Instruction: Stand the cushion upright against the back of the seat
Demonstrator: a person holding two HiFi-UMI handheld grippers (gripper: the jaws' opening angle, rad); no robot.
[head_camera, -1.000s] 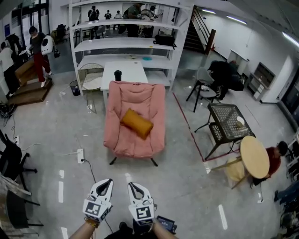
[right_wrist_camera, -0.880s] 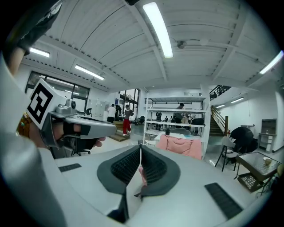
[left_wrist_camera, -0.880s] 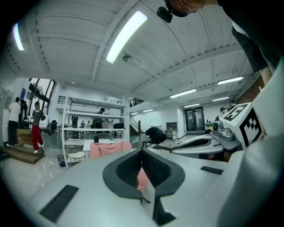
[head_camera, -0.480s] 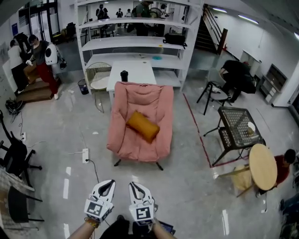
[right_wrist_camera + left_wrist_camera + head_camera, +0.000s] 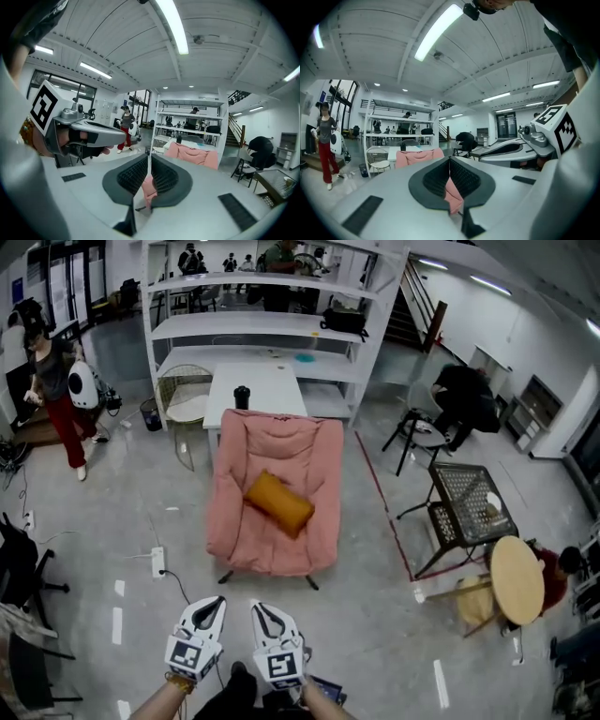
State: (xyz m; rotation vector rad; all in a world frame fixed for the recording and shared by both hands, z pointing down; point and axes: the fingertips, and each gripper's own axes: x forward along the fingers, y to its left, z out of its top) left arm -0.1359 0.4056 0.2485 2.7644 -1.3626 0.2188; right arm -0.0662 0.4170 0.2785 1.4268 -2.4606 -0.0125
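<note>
A pink armchair [image 5: 234,512] stands on the grey floor ahead. An orange cushion [image 5: 278,503] lies slanted across its seat, well below the backrest. My left gripper [image 5: 213,602] and right gripper [image 5: 260,608] are held side by side low in the head view, well short of the chair. Both are shut with nothing in them. In the left gripper view the shut left gripper [image 5: 450,160] points at the armchair [image 5: 417,157]. The right gripper [image 5: 149,157] in its own view also aims at the armchair [image 5: 193,155], jaws together.
Behind the chair stand a white table [image 5: 267,382] with a black cup [image 5: 242,396] and tall white shelving [image 5: 262,329]. A black mesh table [image 5: 469,501] and a round wooden table [image 5: 516,579] are at the right. A power strip [image 5: 157,562] lies at the left. A person [image 5: 56,381] walks at far left.
Both grippers have travelled forward together, and the armchair sits a little nearer and larger. The person at the far left has walked on. Both grippers stay shut.
</note>
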